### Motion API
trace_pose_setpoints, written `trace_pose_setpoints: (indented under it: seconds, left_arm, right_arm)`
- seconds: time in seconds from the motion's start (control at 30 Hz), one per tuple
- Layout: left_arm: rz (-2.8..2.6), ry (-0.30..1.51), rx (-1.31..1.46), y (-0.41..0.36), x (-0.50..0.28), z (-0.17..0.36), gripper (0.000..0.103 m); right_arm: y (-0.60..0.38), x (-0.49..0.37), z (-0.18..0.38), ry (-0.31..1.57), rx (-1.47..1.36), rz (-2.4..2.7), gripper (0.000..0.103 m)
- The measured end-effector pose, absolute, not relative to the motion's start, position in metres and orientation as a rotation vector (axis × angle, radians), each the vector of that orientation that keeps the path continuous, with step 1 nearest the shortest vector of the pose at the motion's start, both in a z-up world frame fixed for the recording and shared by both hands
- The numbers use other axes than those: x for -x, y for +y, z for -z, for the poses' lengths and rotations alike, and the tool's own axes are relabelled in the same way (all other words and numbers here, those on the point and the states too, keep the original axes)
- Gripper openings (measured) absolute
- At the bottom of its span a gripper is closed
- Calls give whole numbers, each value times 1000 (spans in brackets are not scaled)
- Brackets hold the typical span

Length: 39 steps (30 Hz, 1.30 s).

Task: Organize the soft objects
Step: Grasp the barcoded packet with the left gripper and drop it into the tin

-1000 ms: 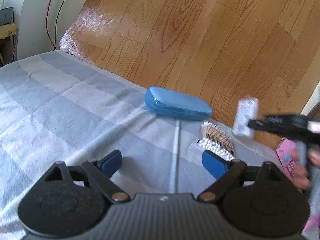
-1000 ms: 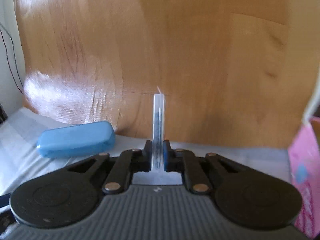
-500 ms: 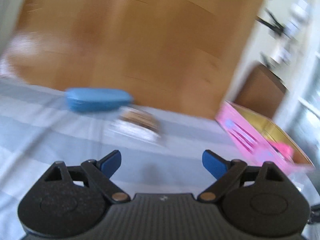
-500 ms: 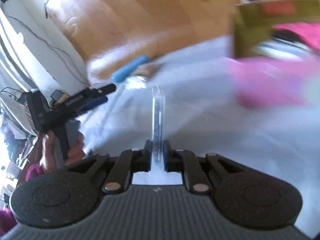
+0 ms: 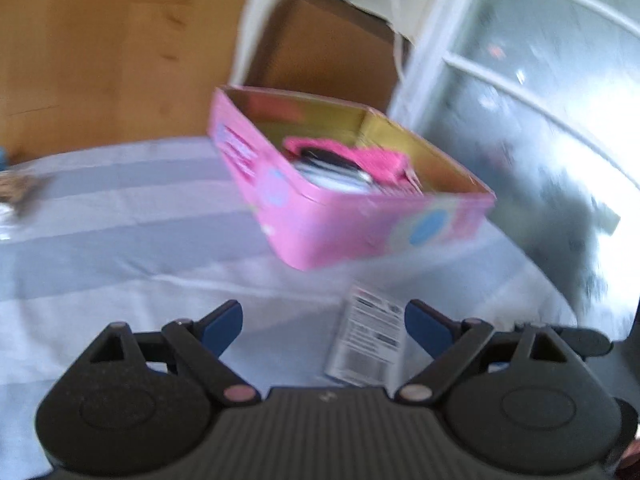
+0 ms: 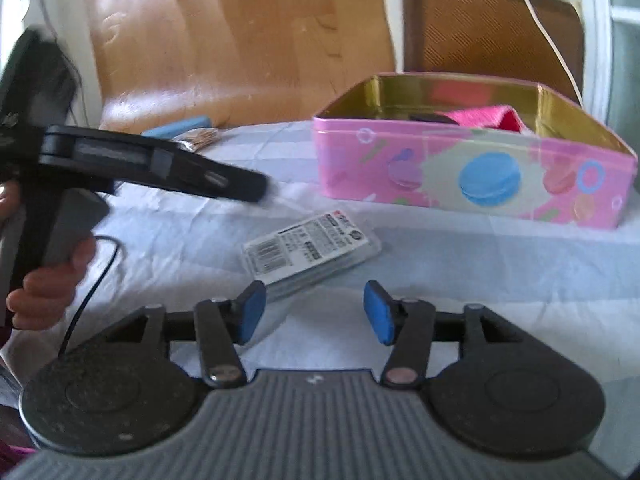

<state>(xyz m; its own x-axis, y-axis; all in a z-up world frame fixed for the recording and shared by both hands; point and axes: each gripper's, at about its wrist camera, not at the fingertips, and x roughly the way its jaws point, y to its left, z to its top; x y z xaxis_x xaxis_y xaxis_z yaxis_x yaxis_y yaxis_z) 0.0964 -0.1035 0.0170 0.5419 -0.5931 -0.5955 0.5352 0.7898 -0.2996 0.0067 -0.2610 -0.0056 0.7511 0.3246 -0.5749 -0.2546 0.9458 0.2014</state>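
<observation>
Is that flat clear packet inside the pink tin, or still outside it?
Outside. The clear packet lies flat on the striped cloth in front of the pink tin, apart from it.

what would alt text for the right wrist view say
The right gripper, its jaws just opened, hangs empty above a clear flat packet lying on the pale striped cloth. Behind the packet stands an open pink tin with something pink inside. The left gripper, held in a hand, reaches in from the left.

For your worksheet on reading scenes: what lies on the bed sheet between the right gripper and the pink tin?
In the right wrist view, a flat clear packet lies on the sheet between the open right gripper and the pink tin.
</observation>
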Motion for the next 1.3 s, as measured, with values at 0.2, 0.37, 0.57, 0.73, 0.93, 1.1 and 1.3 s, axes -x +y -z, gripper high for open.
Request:
trace_pose_setpoints:
  seconds: [0.2,0.37,0.57,0.73,0.93,1.1,1.3]
  left_arm:
    - [721,802,40,-138,-85,-2,81]
    - [711,811,68,-137,-77,-3,70]
    - [703,725,110,-129,-58,-27,70]
    - [722,637,111,-134,-58,-59,71]
    - [721,608,99,-157,-101,-80,73]
    - [683,648,107,-182,-154,-73,73]
    - [547,689,86,-198,-204,-60,83]
  right_arm:
    - [-246,-12,14,633,3,-317,68]
    - [-246,-12,14,591,-6,-298,56]
    - [-241,17,-7,441,-1,-268,54]
    - [-250,15,-32,332,-4,-246,54]
    - [-270,-33,-37,294,-19,-210,54]
    - [-293,-82,-29,346,-101,-206,53]
    - [-305,-136,-23,470,-199,-252,52]
